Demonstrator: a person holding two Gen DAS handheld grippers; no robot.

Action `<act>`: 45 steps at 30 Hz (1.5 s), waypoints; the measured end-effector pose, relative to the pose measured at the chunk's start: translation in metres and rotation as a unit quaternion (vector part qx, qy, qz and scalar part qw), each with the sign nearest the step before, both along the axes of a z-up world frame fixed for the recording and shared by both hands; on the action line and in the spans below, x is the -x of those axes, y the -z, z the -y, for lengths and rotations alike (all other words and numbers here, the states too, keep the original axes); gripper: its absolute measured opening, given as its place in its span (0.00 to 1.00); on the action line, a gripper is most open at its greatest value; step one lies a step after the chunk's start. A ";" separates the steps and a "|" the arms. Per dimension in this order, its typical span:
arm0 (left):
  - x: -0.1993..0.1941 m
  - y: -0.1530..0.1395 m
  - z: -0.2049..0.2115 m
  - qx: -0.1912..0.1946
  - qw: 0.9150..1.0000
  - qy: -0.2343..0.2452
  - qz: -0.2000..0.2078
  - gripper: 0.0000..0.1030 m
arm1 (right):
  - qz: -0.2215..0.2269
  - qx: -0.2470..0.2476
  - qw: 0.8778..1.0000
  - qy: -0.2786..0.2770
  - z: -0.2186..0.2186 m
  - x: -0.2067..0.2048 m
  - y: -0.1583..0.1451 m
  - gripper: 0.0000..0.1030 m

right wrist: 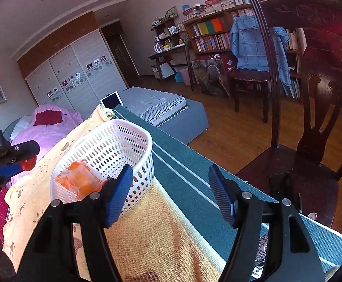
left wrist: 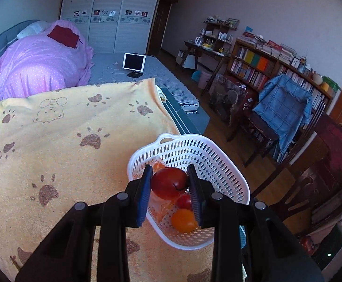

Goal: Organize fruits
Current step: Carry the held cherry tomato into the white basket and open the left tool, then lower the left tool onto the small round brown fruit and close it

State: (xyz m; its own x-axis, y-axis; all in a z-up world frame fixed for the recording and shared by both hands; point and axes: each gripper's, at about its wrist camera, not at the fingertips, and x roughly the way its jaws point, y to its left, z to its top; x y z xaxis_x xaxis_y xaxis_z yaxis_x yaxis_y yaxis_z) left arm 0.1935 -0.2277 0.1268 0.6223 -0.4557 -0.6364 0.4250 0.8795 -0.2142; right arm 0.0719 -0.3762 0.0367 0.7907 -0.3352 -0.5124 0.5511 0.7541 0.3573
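Left gripper [left wrist: 169, 182] clamps a red apple [left wrist: 169, 182] over the white basket [left wrist: 218, 164]; right gripper [right wrist: 171, 193] stands apart with nothing between its pads.

Seen from the left wrist, the basket sits on a yellow paw-print blanket [left wrist: 65, 152] and holds an orange fruit [left wrist: 184, 221], a small red fruit [left wrist: 184, 201] and an orange packet [left wrist: 161, 211]. From the right wrist, the basket lies just beyond the right gripper's left pad, beside a green mat [right wrist: 189, 164]. The left gripper shows at that picture's left edge.

left gripper [left wrist: 169, 183]: jaws clamped, angled down | right gripper [right wrist: 171, 195]: jaws apart
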 end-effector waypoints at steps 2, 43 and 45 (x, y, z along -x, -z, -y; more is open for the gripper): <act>-0.005 0.006 0.012 -0.006 1.000 0.007 -0.008 0.30 | 0.002 0.001 1.000 0.004 0.002 0.000 0.000 0.67; -0.018 0.073 -0.102 -0.086 0.993 -0.062 -0.048 0.63 | 0.005 -0.004 1.000 0.000 -0.003 -0.001 0.002 0.67; -0.020 0.080 -0.104 -0.093 0.992 -0.062 -0.057 0.58 | 0.004 -0.005 1.000 0.000 -0.003 -0.002 0.002 0.67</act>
State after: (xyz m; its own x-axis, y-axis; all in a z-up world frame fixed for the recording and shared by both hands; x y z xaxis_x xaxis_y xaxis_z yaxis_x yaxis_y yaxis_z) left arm 0.2135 -0.1240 0.0472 0.5848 -0.2482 -0.7723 0.2930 0.9524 -0.0842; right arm 0.0739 -0.3736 0.0345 0.7955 -0.3296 -0.5084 0.5472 0.7511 0.3693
